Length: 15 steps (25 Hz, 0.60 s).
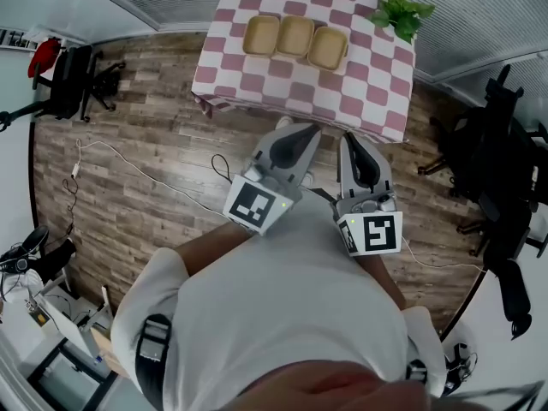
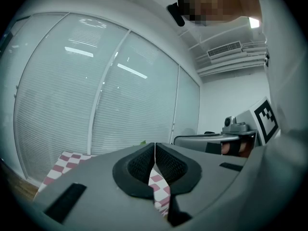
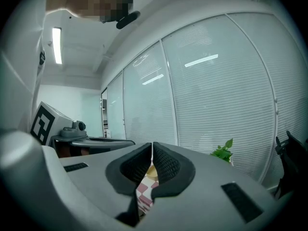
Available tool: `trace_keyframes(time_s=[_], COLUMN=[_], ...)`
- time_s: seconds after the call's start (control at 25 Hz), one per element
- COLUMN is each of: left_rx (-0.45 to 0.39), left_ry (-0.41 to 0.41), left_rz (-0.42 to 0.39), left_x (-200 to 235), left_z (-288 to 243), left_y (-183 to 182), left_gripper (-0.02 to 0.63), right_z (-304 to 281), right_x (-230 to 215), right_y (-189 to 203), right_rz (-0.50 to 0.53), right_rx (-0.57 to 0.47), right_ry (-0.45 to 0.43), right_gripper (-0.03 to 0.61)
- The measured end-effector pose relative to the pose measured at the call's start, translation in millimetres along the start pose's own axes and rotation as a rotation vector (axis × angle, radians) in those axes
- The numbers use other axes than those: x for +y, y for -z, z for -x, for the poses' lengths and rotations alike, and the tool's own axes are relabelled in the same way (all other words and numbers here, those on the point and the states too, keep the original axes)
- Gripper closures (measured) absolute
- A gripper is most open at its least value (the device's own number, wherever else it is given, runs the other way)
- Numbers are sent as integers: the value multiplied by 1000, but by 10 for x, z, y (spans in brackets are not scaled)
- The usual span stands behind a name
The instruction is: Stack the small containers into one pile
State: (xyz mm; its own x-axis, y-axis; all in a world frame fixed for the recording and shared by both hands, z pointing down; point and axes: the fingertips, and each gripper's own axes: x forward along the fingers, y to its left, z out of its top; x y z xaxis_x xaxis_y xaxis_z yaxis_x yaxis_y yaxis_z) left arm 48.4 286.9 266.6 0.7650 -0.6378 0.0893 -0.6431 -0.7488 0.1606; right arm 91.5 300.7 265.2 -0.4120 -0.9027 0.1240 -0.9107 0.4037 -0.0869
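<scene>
Three small tan containers stand side by side on the red-and-white checked table [image 1: 257,84]: the left one [image 1: 261,35], the middle one [image 1: 295,36] and the right one [image 1: 328,48]. My left gripper [image 1: 301,132] and right gripper [image 1: 351,139] are held close to my chest, short of the table's near edge, both shut on nothing. In the left gripper view the left gripper [image 2: 154,150] has its jaws pressed together, with checked cloth [image 2: 158,186] showing below. The right gripper [image 3: 152,153] is also shut, a bit of tan container [image 3: 151,171] showing through the gap below the pads.
A green plant [image 1: 401,13] stands at the table's far right corner. Office chairs stand at the left [image 1: 73,75] and right [image 1: 501,169]. Cables [image 1: 128,174] lie across the wooden floor. Windows with blinds [image 2: 96,105] run behind the table.
</scene>
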Motion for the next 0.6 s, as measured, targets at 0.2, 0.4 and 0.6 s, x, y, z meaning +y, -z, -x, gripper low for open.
trace_keyframes(time_s=[0.2,0.4,0.6], left_rx=[-18,-30,-36], left_ry=[3,24,45], left_rz=[14,24,42], left_x=[604,1169,1626], left_z=[-266,-540,-706], left_y=[-140,-285,-390], left_gripper=[578,578,578], right_z=[-683,-1346,-1865], right_x=[-56,-126,-131], right_y=[-104,-255,-345], right_rz=[14,33,42], right_rx=[0,-7,-3], right_ry=[-16,-15,-15], right_gripper=[546,546,546])
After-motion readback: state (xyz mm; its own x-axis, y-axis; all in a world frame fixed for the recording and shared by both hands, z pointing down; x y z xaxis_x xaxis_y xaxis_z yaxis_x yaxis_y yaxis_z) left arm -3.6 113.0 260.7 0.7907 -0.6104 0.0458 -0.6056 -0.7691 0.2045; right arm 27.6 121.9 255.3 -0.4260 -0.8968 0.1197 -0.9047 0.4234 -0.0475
